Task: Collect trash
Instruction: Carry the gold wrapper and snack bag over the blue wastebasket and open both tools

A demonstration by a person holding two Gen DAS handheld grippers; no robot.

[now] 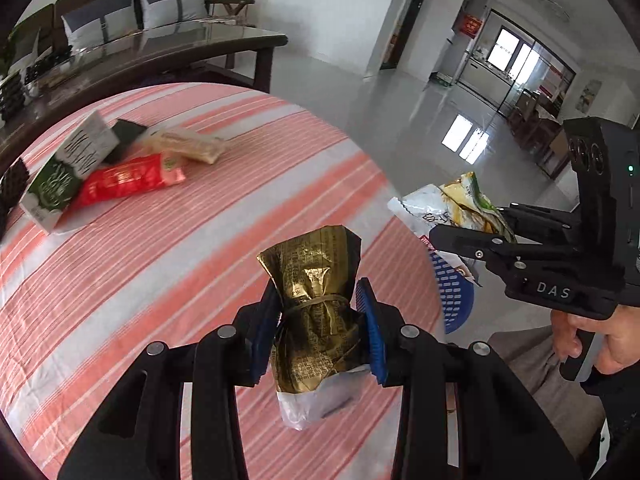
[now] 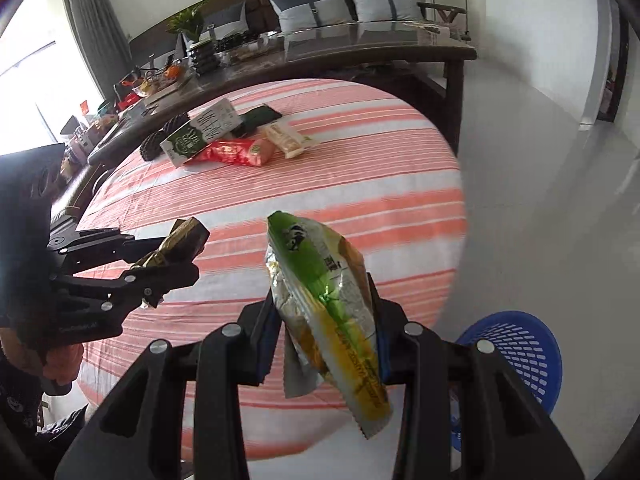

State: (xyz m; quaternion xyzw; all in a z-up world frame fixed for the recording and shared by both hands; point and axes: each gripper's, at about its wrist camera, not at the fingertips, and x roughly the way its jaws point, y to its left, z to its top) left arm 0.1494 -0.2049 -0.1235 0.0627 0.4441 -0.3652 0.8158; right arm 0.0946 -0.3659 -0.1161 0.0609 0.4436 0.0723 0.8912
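Partly hidden things

The blue perforated plastic basket (image 2: 516, 354) sits half behind the right claw's arm; the dark knobbly object (image 1: 14, 182) is cut by the frame edge.

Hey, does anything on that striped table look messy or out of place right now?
Yes: a green-and-white carton lies tipped across a red wrapper, with a beige packet beside them, heaped near the table's far edge rather than binned.

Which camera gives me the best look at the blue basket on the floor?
The right wrist view: the blue basket shows its rim and perforated wall at lower right, beside the striped table. The left wrist view shows only a sliver below the right tool and its green wrapper.
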